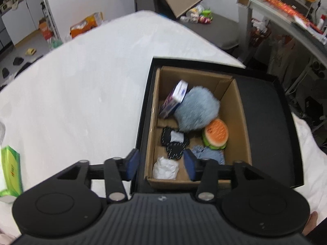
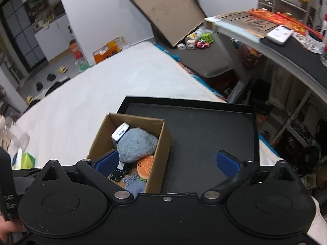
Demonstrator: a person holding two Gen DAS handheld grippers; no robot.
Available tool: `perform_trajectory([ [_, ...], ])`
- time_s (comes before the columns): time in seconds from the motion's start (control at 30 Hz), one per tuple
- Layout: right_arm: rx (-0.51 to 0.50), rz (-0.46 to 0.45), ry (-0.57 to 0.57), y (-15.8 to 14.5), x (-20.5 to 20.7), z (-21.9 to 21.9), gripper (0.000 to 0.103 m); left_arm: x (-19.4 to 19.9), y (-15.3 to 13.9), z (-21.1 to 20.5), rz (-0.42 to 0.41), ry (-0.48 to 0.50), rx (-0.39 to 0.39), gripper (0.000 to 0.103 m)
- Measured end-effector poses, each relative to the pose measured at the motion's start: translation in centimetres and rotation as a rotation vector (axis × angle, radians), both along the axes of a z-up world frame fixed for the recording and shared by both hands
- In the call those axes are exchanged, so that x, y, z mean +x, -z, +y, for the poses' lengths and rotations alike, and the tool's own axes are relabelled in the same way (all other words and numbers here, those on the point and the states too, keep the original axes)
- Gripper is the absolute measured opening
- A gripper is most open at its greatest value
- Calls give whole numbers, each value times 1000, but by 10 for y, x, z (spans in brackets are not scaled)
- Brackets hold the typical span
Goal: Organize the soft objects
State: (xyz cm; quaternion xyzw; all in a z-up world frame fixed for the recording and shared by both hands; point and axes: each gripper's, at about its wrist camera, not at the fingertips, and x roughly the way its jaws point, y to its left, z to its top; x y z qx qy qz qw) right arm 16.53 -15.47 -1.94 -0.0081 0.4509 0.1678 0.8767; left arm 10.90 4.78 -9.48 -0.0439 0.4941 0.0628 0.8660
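Observation:
An open cardboard box (image 1: 239, 122) stands in a shallow black tray (image 1: 265, 112) on a white bed. Inside lie a fluffy grey-blue plush (image 1: 197, 108), a burger toy (image 1: 215, 134), a small purple-white packet (image 1: 175, 98), a black-and-white cloth (image 1: 174, 143), a blue knit cloth (image 1: 210, 154) and a white crumpled wad (image 1: 165, 168). My left gripper (image 1: 160, 164) hovers open over the box's near left corner, holding nothing. My right gripper (image 2: 166, 161) stands wide open and empty above the box's right wall (image 2: 163, 143) and the tray (image 2: 204, 132). The plush (image 2: 137, 145) and burger (image 2: 145, 166) also show there.
A green tissue pack (image 1: 11, 167) lies at the bed's left edge. The white bed surface (image 1: 81, 81) stretches away to the left of the tray. A cluttered desk (image 2: 286, 47) runs along the right, and a large box lid (image 2: 167, 10) leans on the far wall.

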Motion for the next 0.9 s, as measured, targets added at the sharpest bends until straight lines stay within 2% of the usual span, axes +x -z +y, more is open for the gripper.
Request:
perform_trajectory([
  [0.1, 18, -3, 25, -9, -6, -9, 103, -2, -18, -7, -25, 11, 33, 68],
  [0.3, 9, -8, 62, -21, -19, -22, 103, -12, -48, -16, -58, 28, 38, 82],
  [0.43, 16, -20, 81, -35, -30, -28, 103, -22, -68, -25, -75, 59, 29, 84],
  [0.67, 41, -44, 97, -55, -56, -33, 103, -39, -102, -40, -113, 102, 15, 94],
  [0.9, 85, -48, 133, -72, -78, -45, 103, -58, -127, -54, -149, 134, 16, 95],
])
